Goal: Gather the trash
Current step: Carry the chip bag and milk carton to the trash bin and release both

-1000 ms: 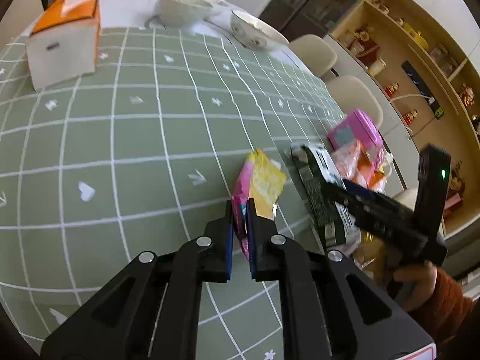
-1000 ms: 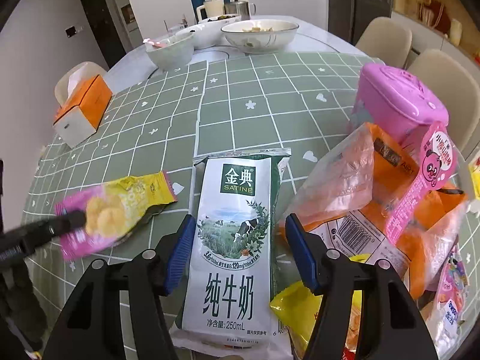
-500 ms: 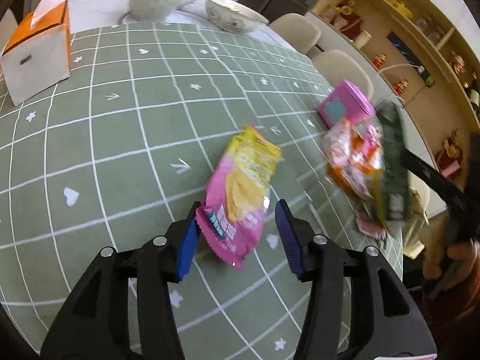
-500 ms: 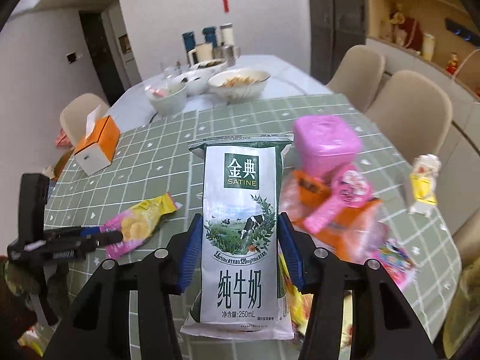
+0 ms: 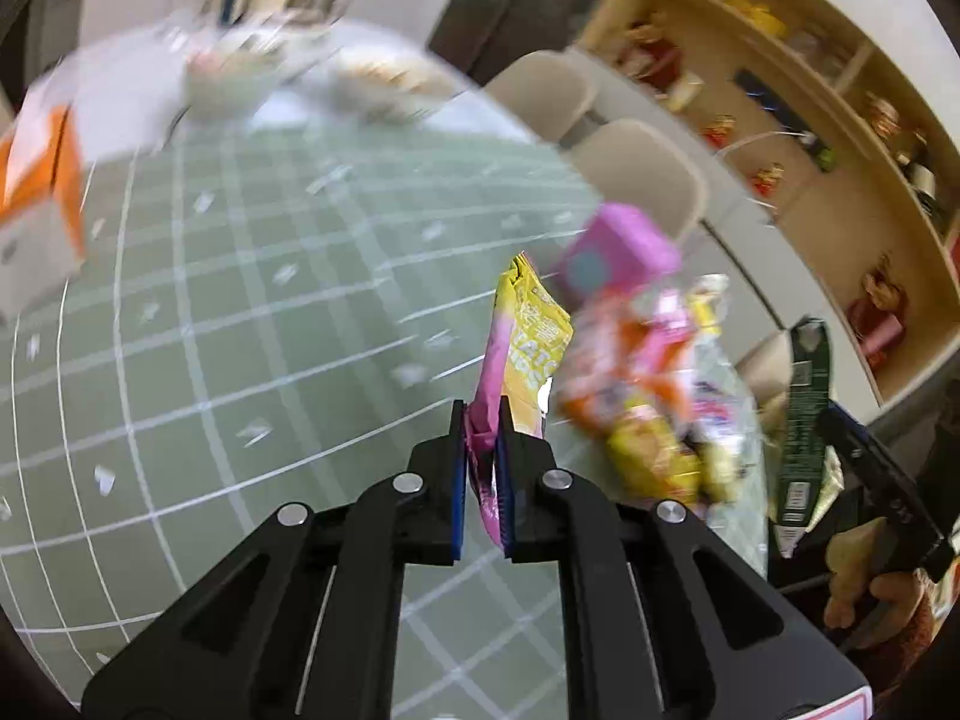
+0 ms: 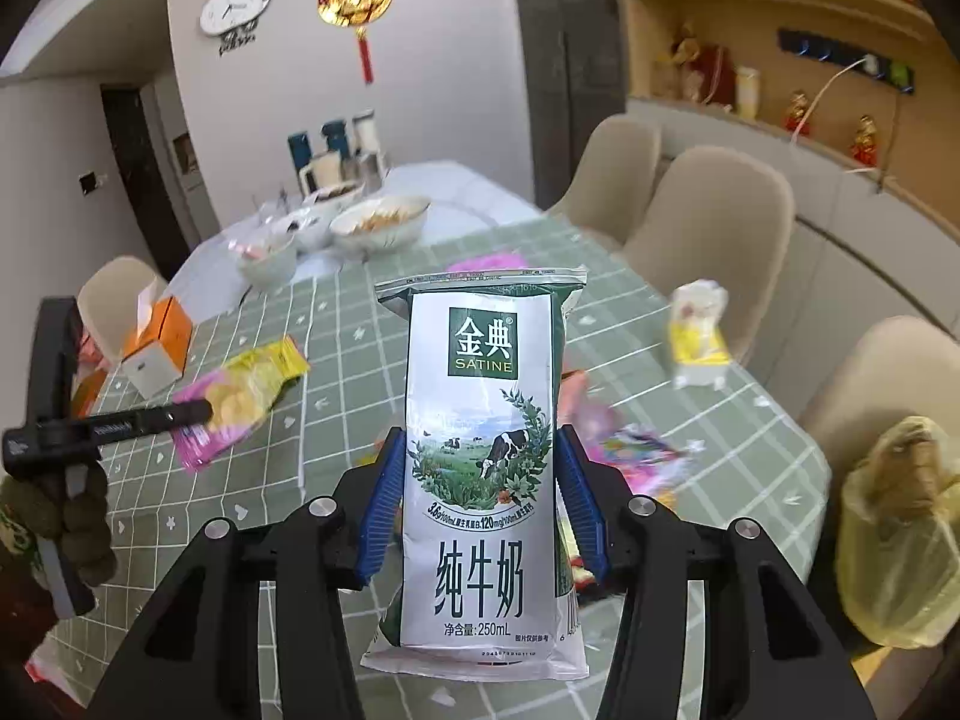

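Note:
A pink and yellow snack packet (image 5: 531, 336) hangs edge-on above the green checked tablecloth (image 5: 240, 330). My left gripper (image 5: 482, 414) is closing its jaws on it, the pads pressing its lower pink end. The right wrist view shows the same packet (image 6: 240, 396) at the left, lifted off the table. A white and green milk pouch (image 6: 480, 420) stands upright between the blue pads of my right gripper (image 6: 480, 435), which is shut on it, well above the table. The left wrist view catches that pouch (image 5: 801, 420) edge-on at the right, with a hand below it.
A heap of wrappers (image 5: 648, 384) and a pink box (image 5: 612, 252) lie near the table's right edge. An orange tissue box (image 6: 159, 342) and bowls (image 6: 378, 225) stand farther back. A yellow plastic bag (image 6: 900, 540) hangs beside the chairs (image 6: 714, 222).
My left gripper opened around the snack packet, then shut on it again and lifted it off the cloth. My right gripper rose with the milk pouch, away from the heap.

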Demonstrator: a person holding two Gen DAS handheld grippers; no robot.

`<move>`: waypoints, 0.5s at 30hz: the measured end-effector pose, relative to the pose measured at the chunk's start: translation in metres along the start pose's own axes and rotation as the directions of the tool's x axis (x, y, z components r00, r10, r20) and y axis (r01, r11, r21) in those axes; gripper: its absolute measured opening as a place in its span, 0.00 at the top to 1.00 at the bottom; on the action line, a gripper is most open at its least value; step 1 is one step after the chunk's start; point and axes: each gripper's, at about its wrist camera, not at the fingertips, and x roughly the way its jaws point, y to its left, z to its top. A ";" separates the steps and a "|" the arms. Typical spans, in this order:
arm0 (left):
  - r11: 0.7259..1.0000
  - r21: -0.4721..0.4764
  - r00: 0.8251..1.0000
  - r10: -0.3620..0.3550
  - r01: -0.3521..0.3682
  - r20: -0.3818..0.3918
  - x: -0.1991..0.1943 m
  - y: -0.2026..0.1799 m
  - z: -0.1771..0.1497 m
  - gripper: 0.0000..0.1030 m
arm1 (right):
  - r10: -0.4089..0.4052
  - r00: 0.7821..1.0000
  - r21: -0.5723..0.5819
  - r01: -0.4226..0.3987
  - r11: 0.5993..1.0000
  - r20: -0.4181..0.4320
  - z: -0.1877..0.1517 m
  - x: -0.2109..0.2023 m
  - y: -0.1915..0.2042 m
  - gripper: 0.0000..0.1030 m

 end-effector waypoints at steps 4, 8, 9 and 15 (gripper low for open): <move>0.994 0.096 0.997 -0.053 0.048 0.053 -0.022 -0.061 0.013 0.92 | -0.036 0.997 0.012 0.036 0.999 0.065 0.001 -0.040 -0.019 0.54; 0.979 0.185 0.992 -0.101 0.086 0.074 -0.033 -0.120 0.018 0.92 | -0.081 0.989 0.022 0.079 0.997 0.121 0.002 -0.075 -0.039 0.54; 0.972 0.208 0.989 -0.123 0.104 0.078 -0.035 -0.137 0.019 0.92 | -0.096 0.986 0.026 0.093 0.995 0.133 0.002 -0.084 -0.046 0.54; 0.932 0.295 0.966 -0.245 0.210 0.085 -0.035 -0.216 0.020 0.92 | -0.186 0.963 0.069 0.175 0.982 0.196 -0.001 -0.134 -0.094 0.54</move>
